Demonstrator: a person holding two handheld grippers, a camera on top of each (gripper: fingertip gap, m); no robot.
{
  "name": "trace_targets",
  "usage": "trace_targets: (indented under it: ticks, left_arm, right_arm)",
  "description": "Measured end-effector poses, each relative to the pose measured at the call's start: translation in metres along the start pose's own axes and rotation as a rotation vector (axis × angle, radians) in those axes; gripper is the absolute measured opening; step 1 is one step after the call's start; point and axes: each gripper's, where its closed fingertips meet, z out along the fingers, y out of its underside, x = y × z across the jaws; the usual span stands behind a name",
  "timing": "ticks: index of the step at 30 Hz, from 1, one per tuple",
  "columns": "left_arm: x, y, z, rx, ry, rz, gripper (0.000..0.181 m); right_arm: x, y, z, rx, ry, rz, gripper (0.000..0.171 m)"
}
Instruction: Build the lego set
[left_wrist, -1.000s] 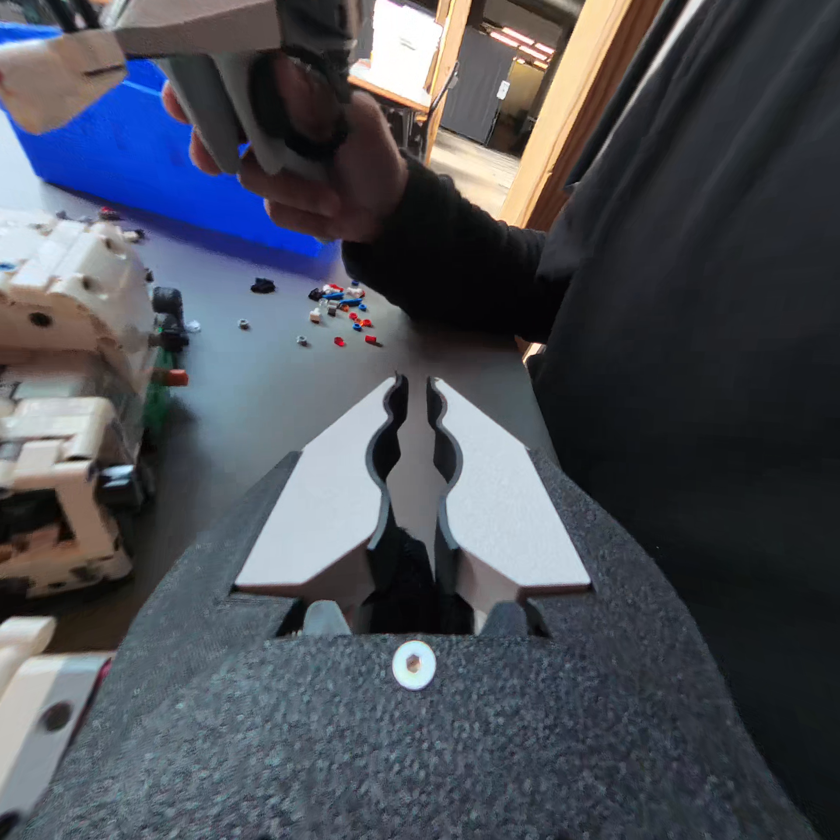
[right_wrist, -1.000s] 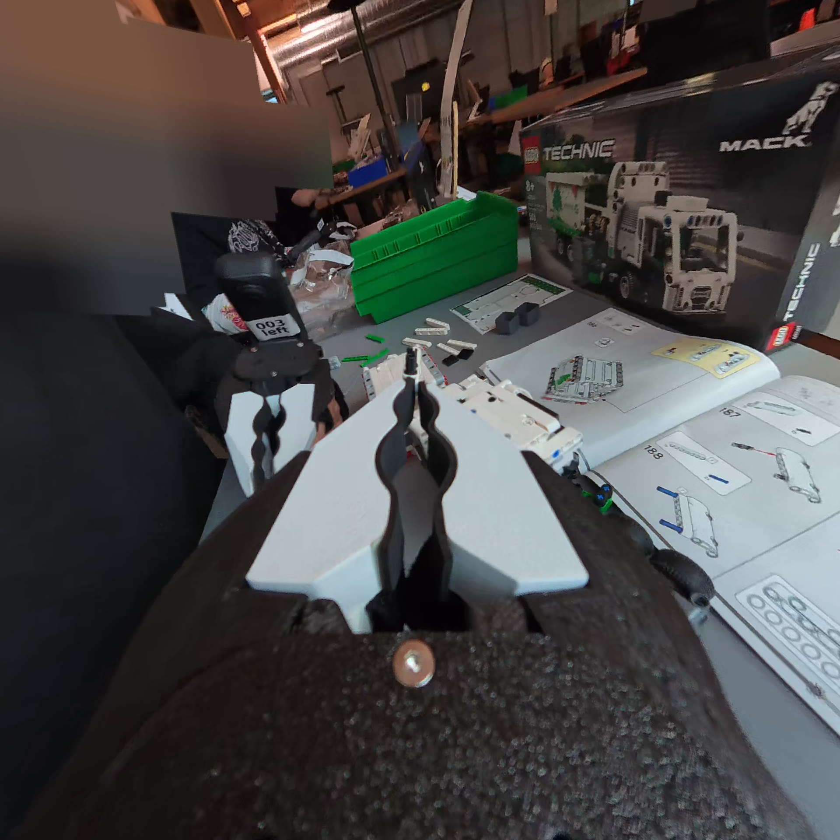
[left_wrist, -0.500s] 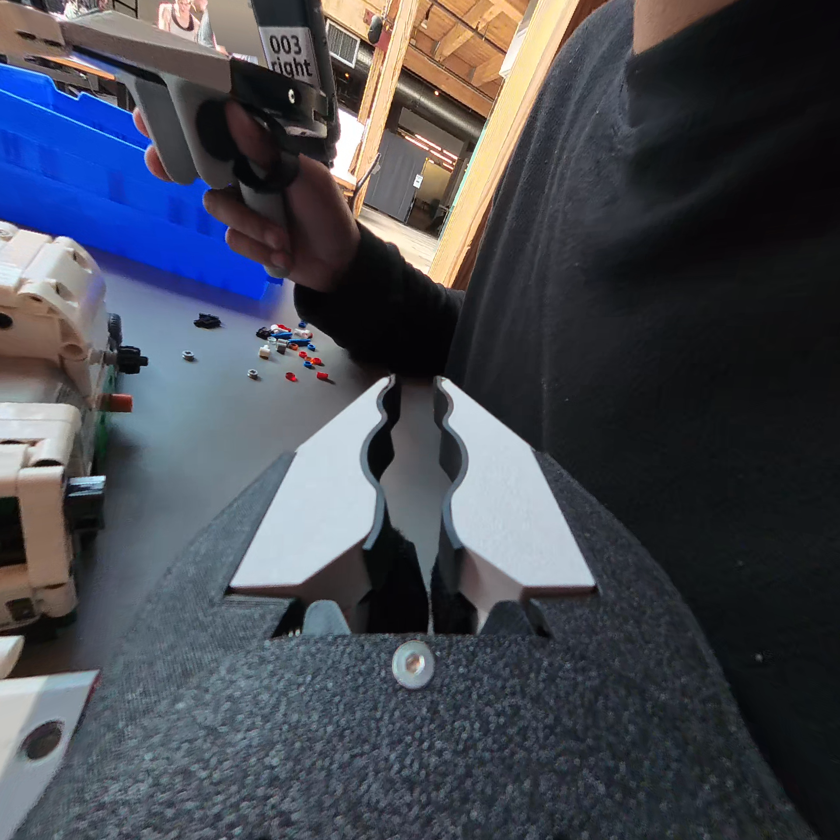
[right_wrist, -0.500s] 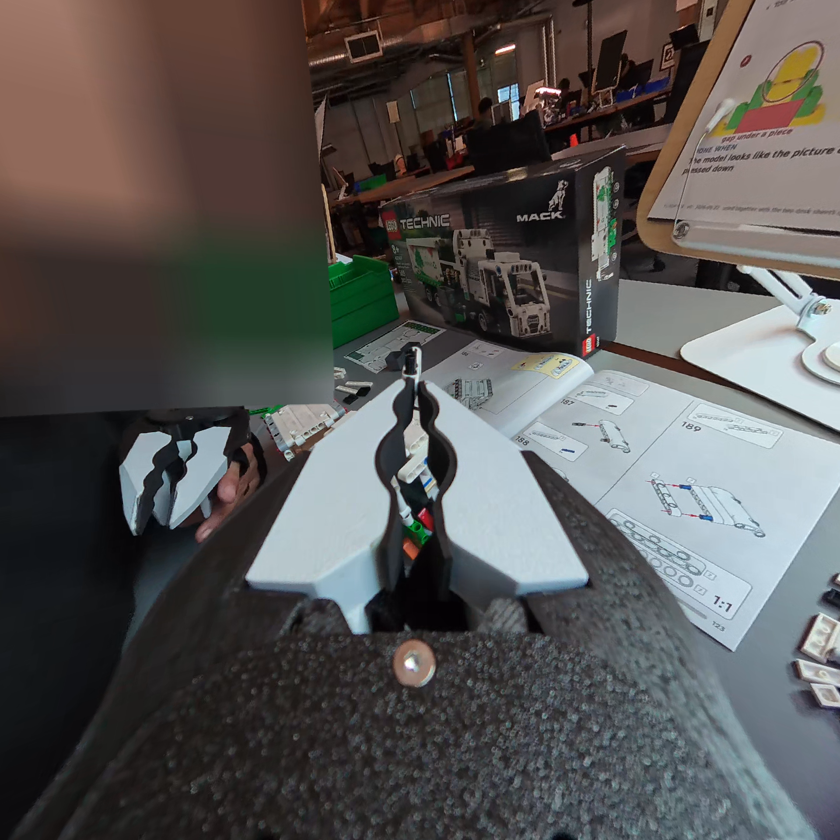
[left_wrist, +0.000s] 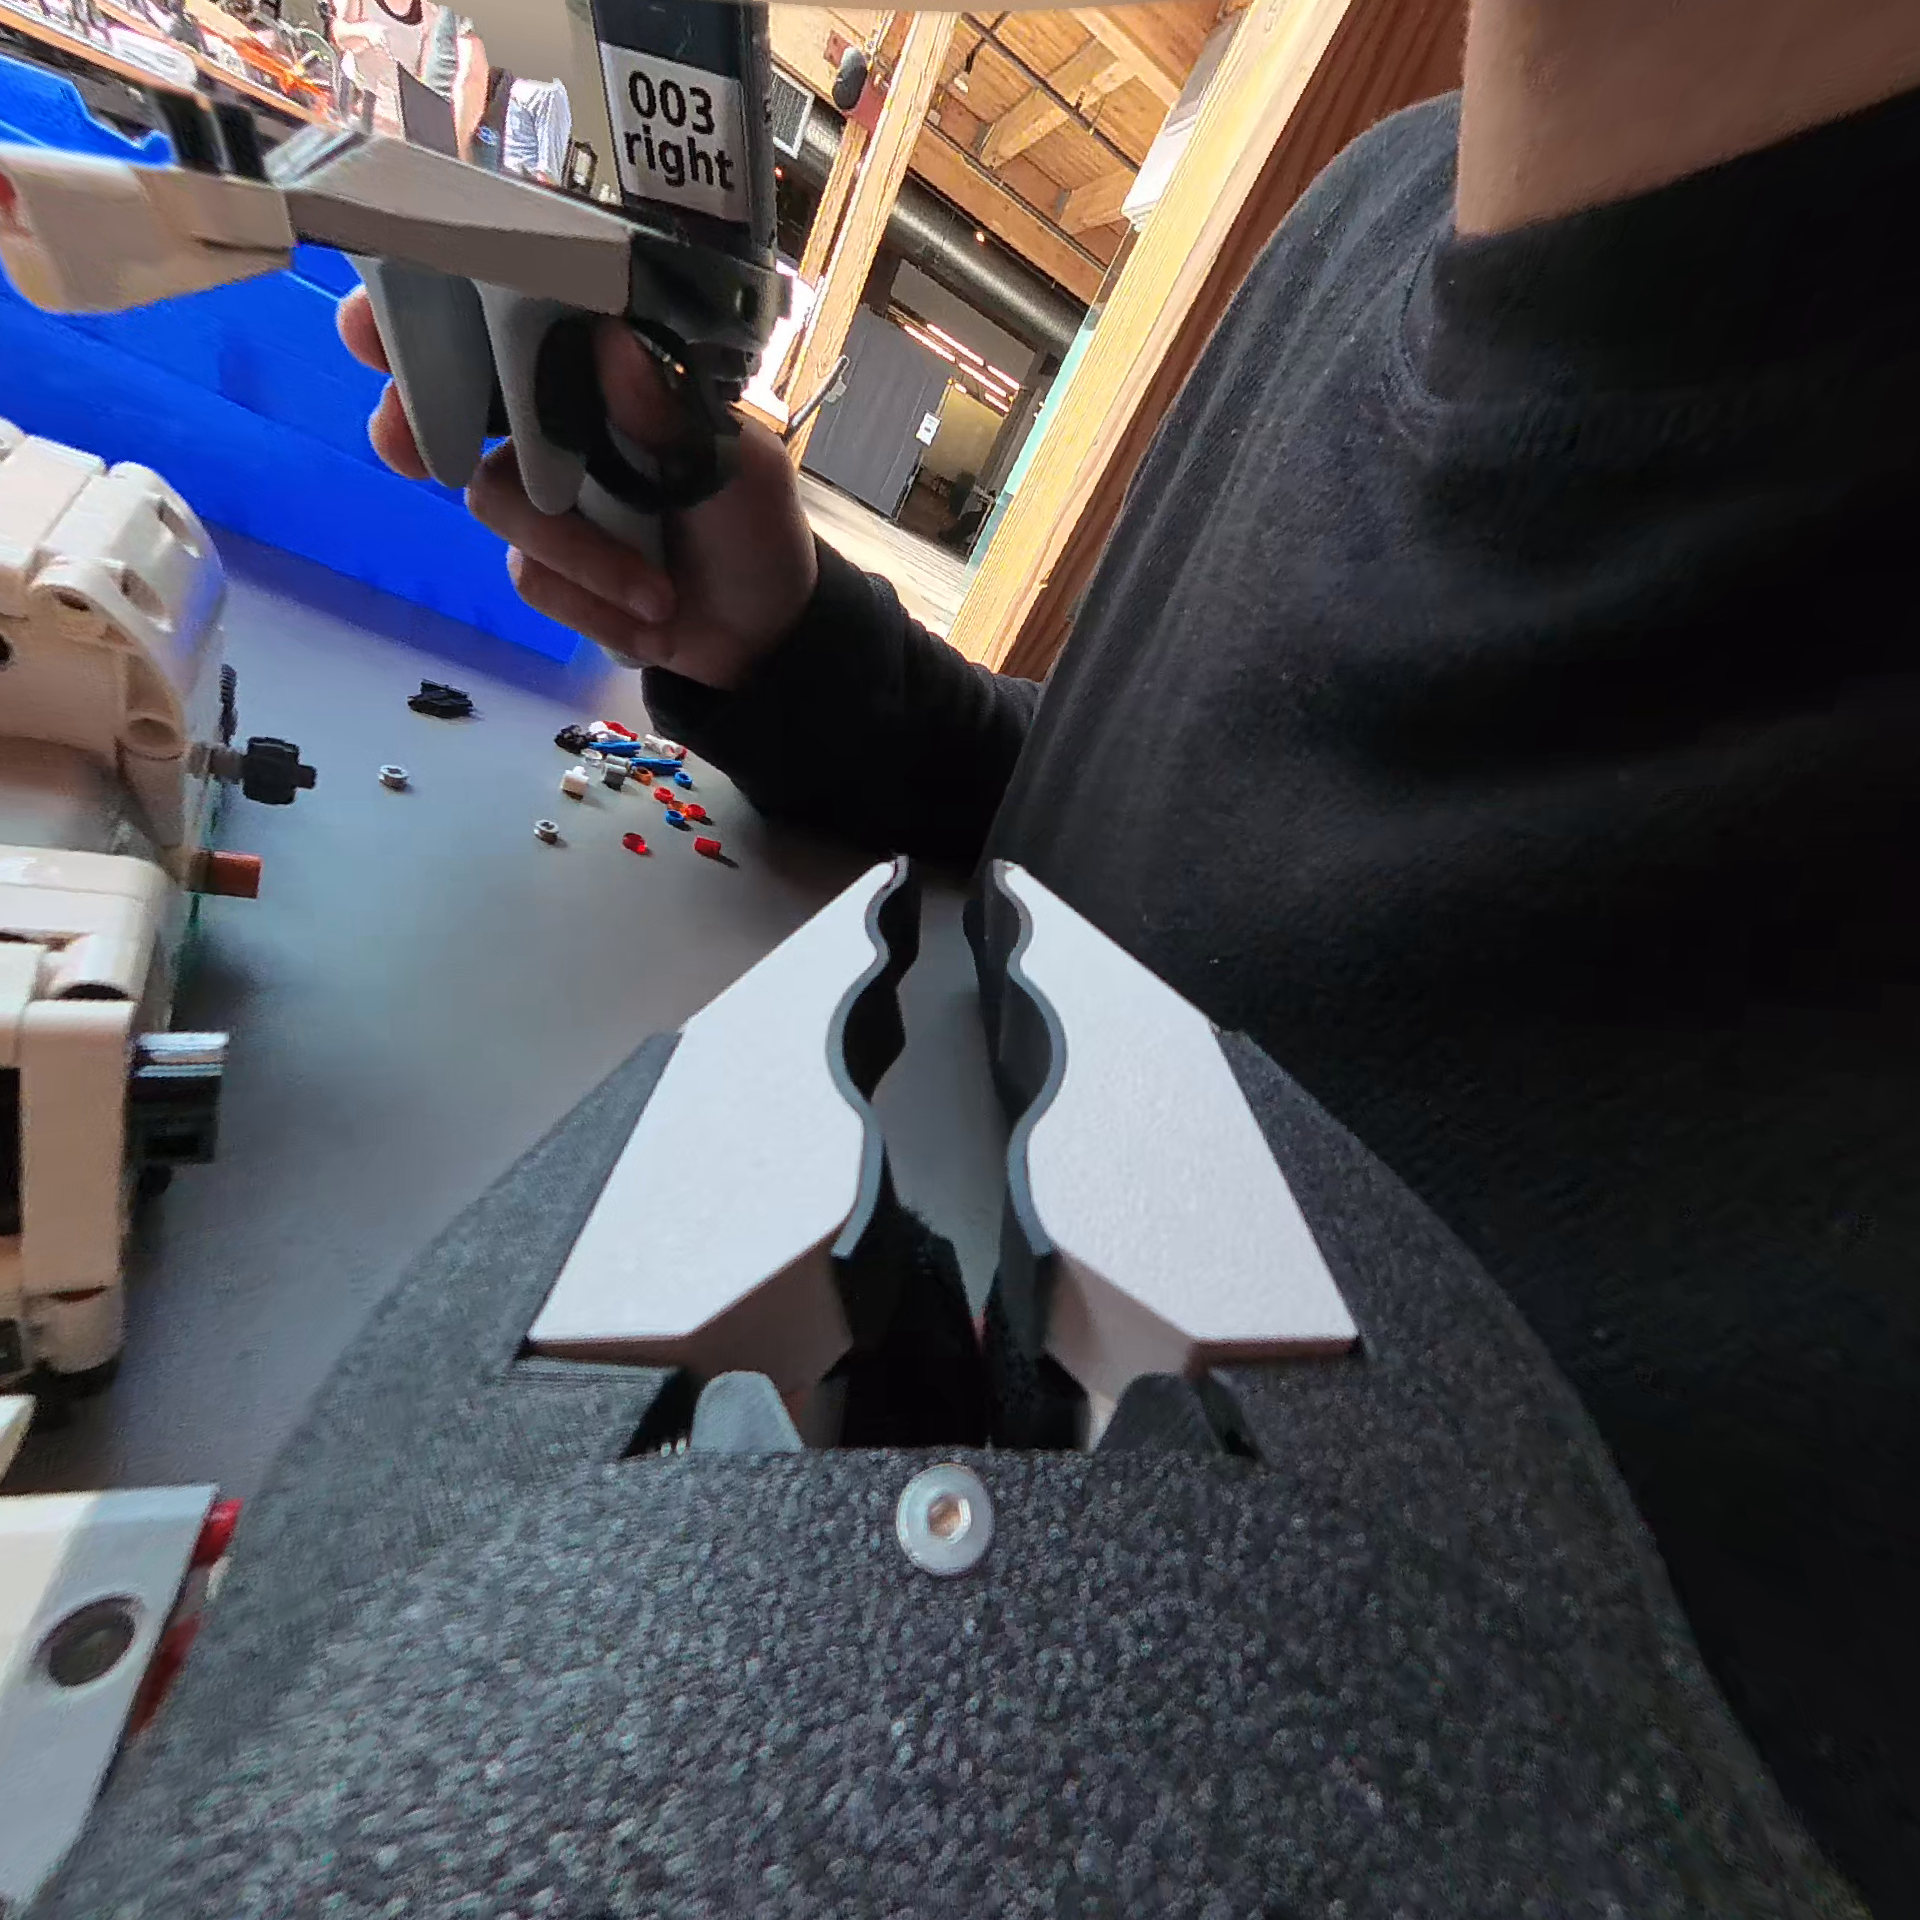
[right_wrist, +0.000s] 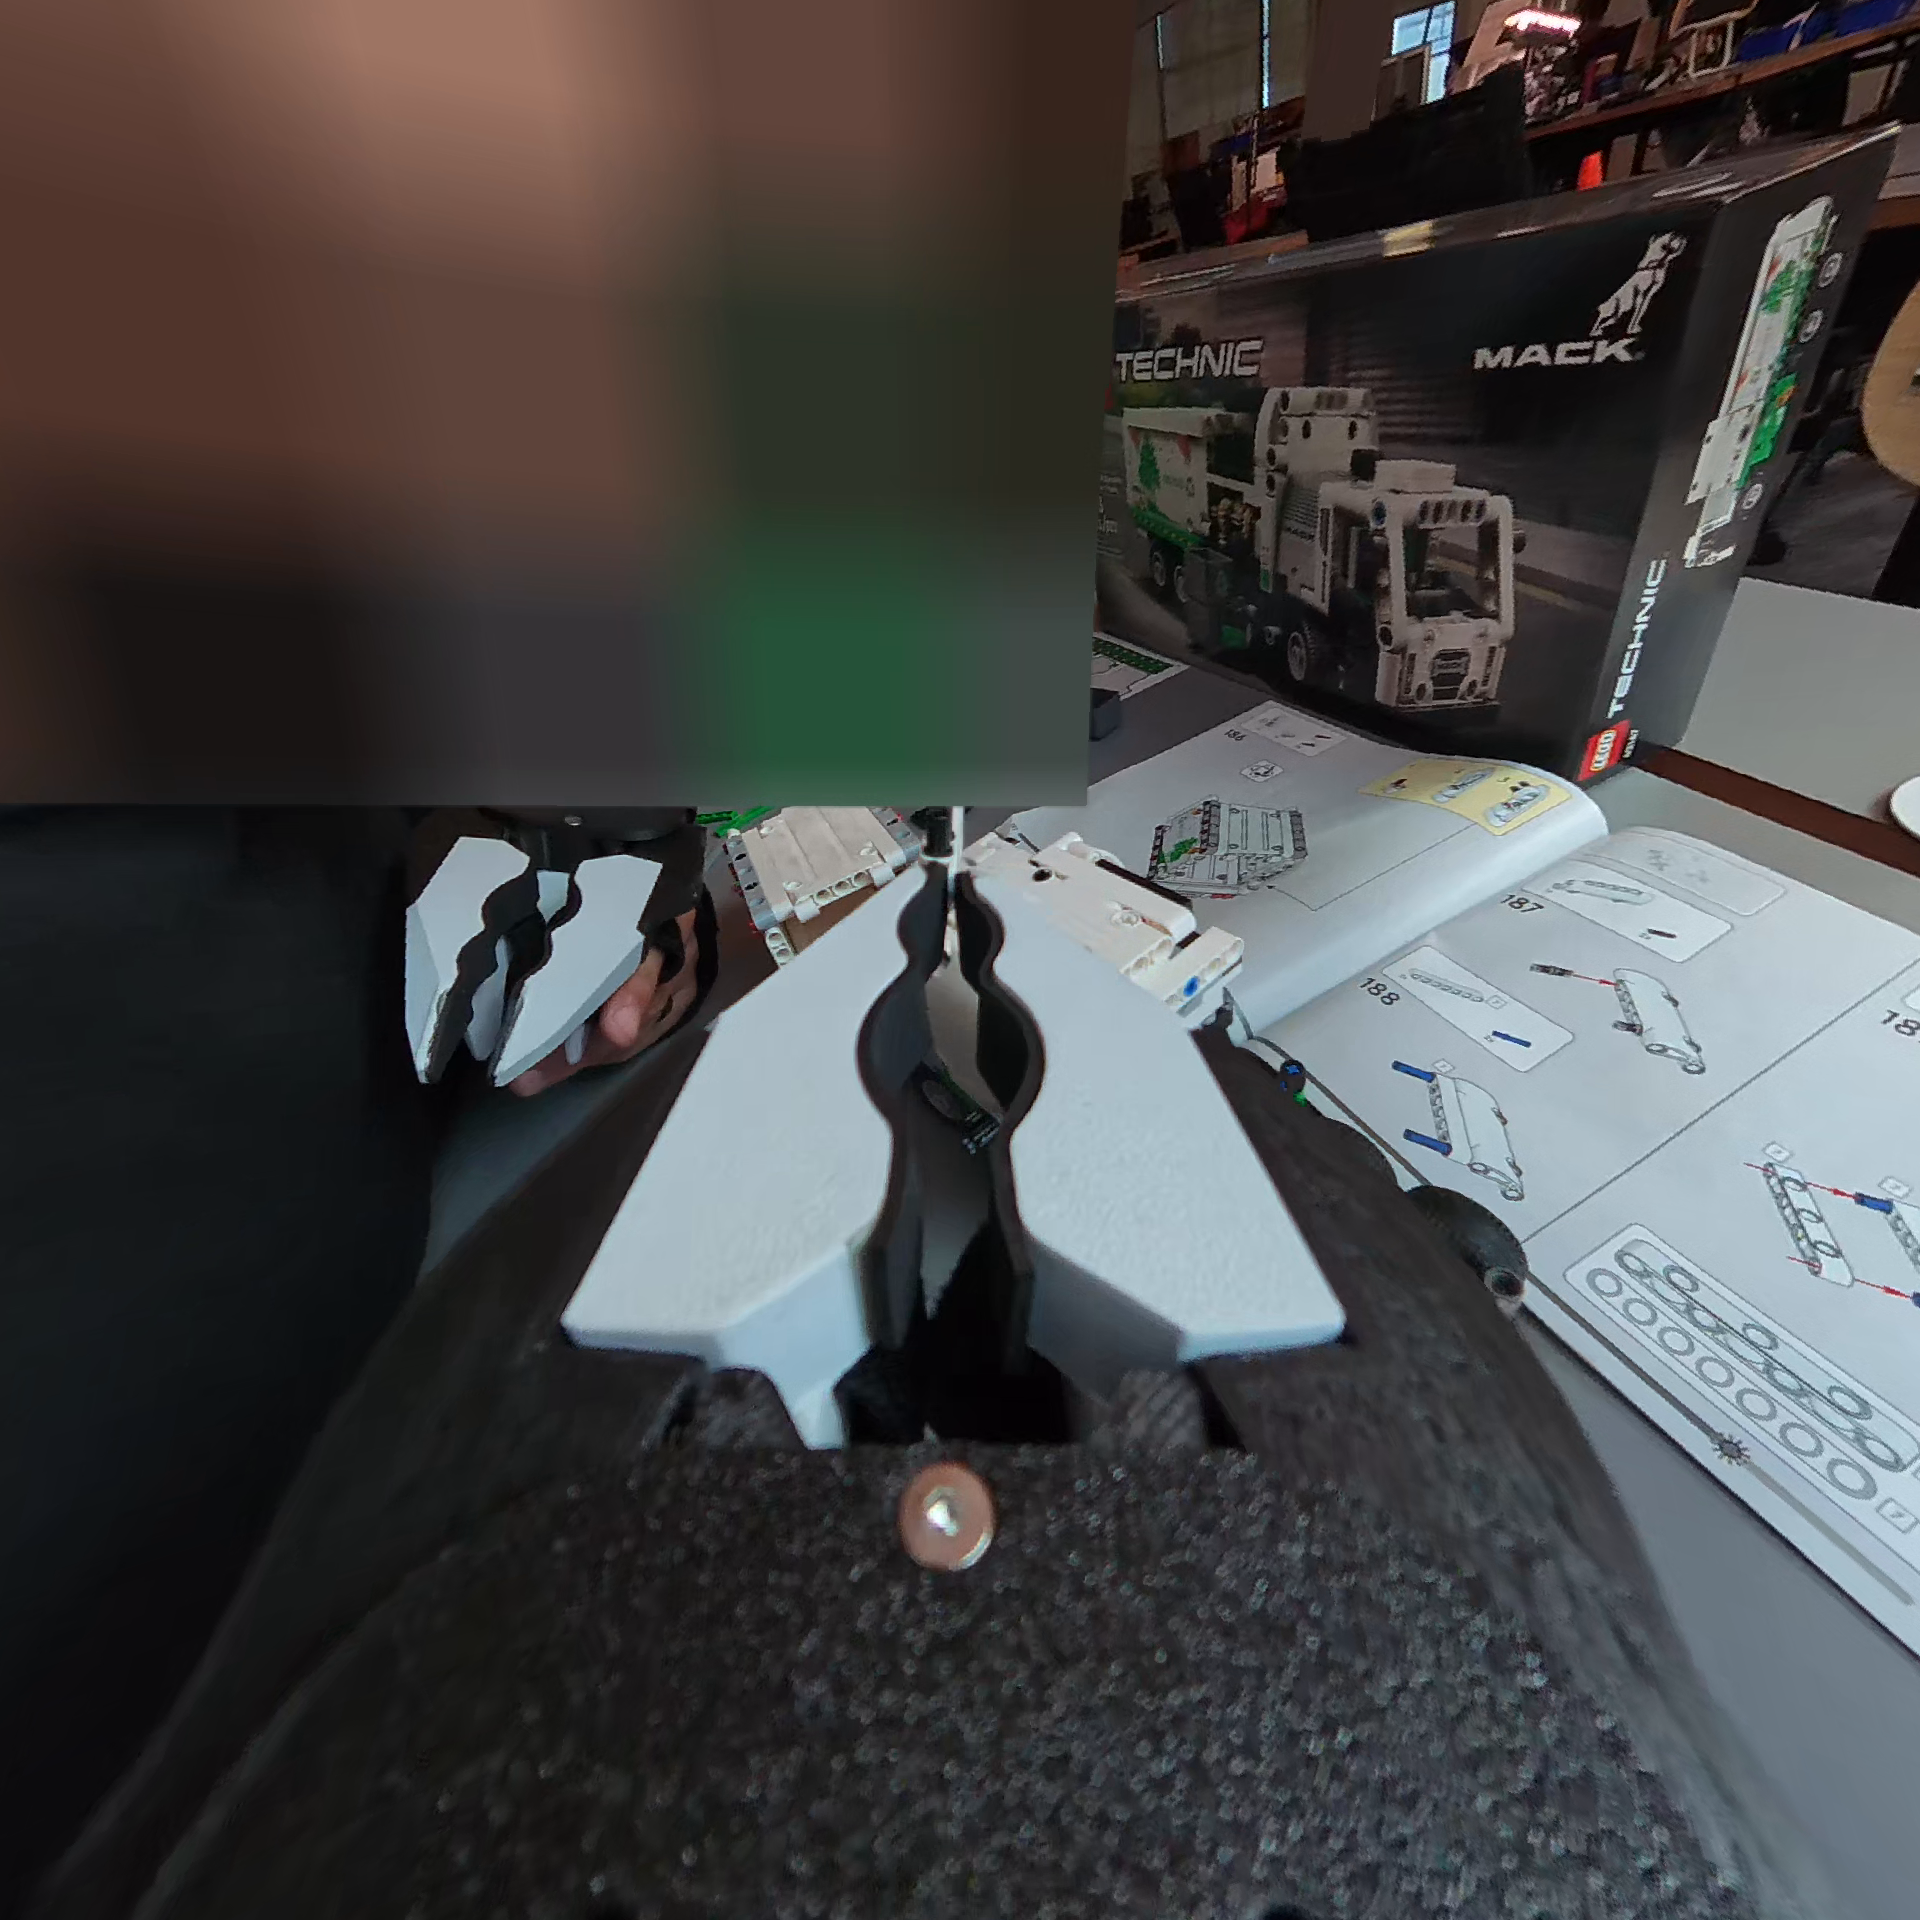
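Left gripper (left_wrist: 943, 883) jaws slightly parted, empty; truck model (left_wrist: 94, 883) well left. Right gripper (right_wrist: 948, 883) jaws pinching thin pin (right_wrist: 943, 831).

Lego truck model (left_wrist: 73, 883): I log it as white with green and black parts, partly built, standing on the grey table at the far left of my left wrist view, with a red stub and a black connector sticking out of its side.

Loose small parts (left_wrist: 634, 779): red, blue, white and grey, scattered on the table near the blue bin.

White beam assembly (right_wrist: 1101, 920): lies beside the open instruction booklet (right_wrist: 1558, 1039).

Thin pin (right_wrist: 943, 831): nipped at my right gripper's (right_wrist: 948, 883) tips.
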Motion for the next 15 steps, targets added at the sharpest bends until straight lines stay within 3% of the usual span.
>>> trace_targets:
  ticks: [1,15]
  left_arm:
    - [0.0,0.0,0.0,0.0,0.002,-0.005,0.008]
    - [0.005,0.01,0.007,-0.067,-0.01,0.063,0.009]
  right_arm:
    - [0.0,0.001,0.001,-0.005,0.0,0.003,0.0]
    - [-0.019,0.003,0.009,-0.028,-0.067,0.034,0.0]
